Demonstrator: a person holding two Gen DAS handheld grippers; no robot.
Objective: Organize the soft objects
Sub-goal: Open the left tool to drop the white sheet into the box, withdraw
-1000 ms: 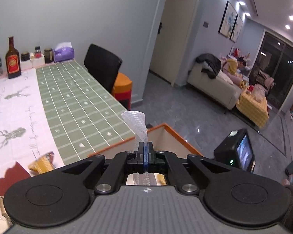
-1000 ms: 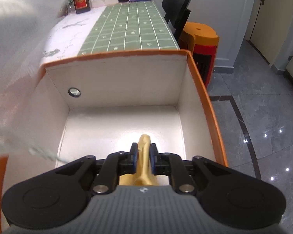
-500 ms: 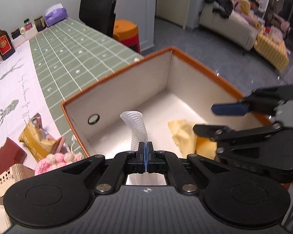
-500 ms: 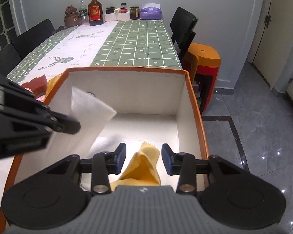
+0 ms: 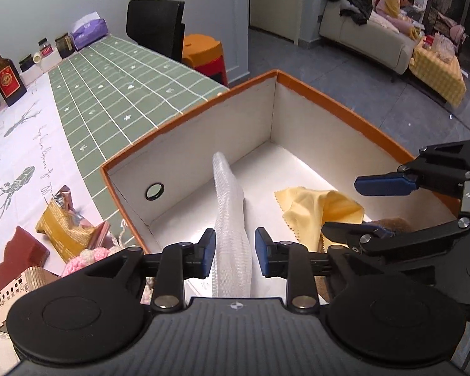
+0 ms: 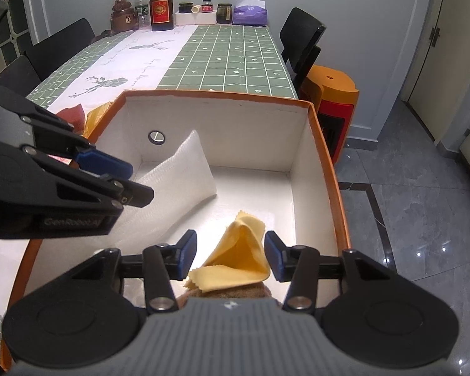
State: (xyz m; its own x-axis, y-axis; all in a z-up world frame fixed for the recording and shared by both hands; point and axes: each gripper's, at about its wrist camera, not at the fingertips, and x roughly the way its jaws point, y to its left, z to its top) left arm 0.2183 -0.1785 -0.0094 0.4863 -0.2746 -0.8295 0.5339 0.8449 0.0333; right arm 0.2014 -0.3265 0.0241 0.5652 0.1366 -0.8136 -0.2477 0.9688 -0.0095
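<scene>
Left wrist: left gripper [image 5: 233,252] fingers just opening around white mesh cloth [image 5: 230,206] inside orange box [image 5: 344,103]; right gripper [image 6: 230,258] likewise parted around yellow cloth [image 6: 238,260]. Release step; next, withdraw and fetch remaining softs.

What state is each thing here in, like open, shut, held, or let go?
Left gripper: jaws just opening, apart, white mesh between, not pressed.
Right gripper: jaws just opening, apart, yellow cloth between, released.
White mesh: in box, leaning on the wall.
Yellow cloth: crumpled, in box.
Box: open-topped.
Bottle: upright, capped.
Snack packet: lying on table.
</scene>
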